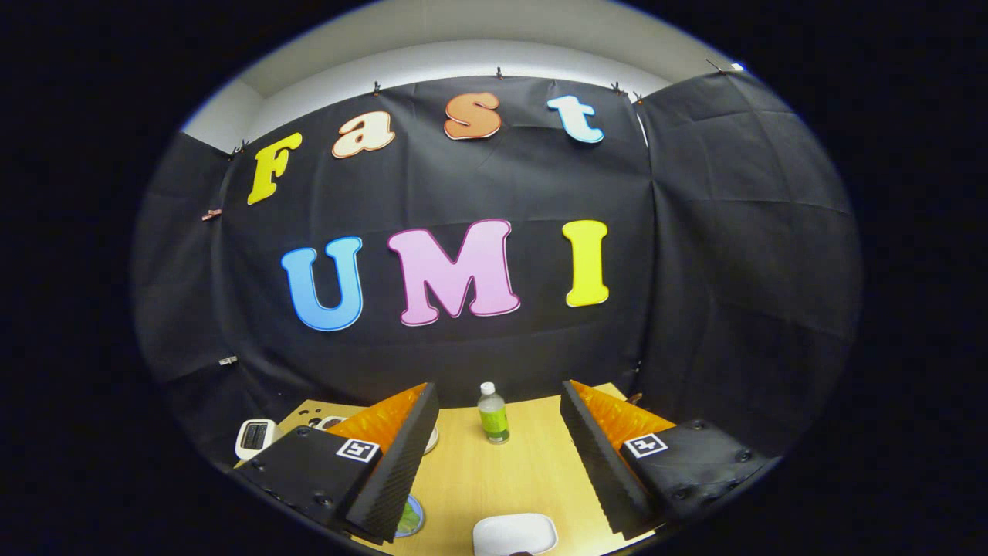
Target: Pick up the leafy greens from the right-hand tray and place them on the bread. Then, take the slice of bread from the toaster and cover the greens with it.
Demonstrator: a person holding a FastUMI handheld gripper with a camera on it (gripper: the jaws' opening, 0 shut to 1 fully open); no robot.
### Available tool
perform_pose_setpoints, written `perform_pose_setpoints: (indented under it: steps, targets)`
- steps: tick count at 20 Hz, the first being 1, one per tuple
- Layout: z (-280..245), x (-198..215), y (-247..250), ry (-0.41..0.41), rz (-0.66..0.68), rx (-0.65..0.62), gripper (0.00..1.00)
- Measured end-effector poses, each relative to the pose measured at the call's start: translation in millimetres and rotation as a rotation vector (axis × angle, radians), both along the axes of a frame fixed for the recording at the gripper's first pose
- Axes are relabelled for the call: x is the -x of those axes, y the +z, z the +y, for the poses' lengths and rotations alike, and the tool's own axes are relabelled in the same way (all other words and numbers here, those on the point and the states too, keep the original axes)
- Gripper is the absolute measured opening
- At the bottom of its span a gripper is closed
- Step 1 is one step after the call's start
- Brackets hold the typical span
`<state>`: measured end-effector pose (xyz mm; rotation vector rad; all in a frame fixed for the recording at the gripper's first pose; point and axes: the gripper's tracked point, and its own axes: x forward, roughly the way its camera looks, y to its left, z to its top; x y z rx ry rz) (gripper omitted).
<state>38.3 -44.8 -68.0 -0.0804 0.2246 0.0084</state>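
Note:
My gripper (498,459) hangs open above the wooden table (532,455), its two fingers spread wide with nothing between them. A white toaster (255,437) stands at the table's far left, beyond the left finger. A round blue-rimmed plate with something green on it (411,517) peeks out from under the left finger (394,471). A white tray or dish (515,533) lies close below, between the fingers. Whether bread sits in the toaster I cannot tell.
A small clear bottle with a green label and white cap (492,414) stands upright at the table's far side, between the fingers and beyond them. Another white dish edge (431,440) shows behind the left finger. Black cloth walls close the booth behind and to the right.

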Motion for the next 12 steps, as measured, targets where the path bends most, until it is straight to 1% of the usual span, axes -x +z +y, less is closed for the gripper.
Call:
perform_pose_setpoints:
  steps: [2,4,7,10,12]
  targets:
    - [-2,5,2,-0.006,-0.006,0.011,0.99]
    - [-1,8,-4,-0.005,0.020,0.002,0.99]
    - [0,6,-5,-0.008,0.022,-0.011,0.99]
    - [6,5,-12,0.009,0.030,0.015,0.99]
    - [13,6,-20,0.020,0.058,0.006,0.99]
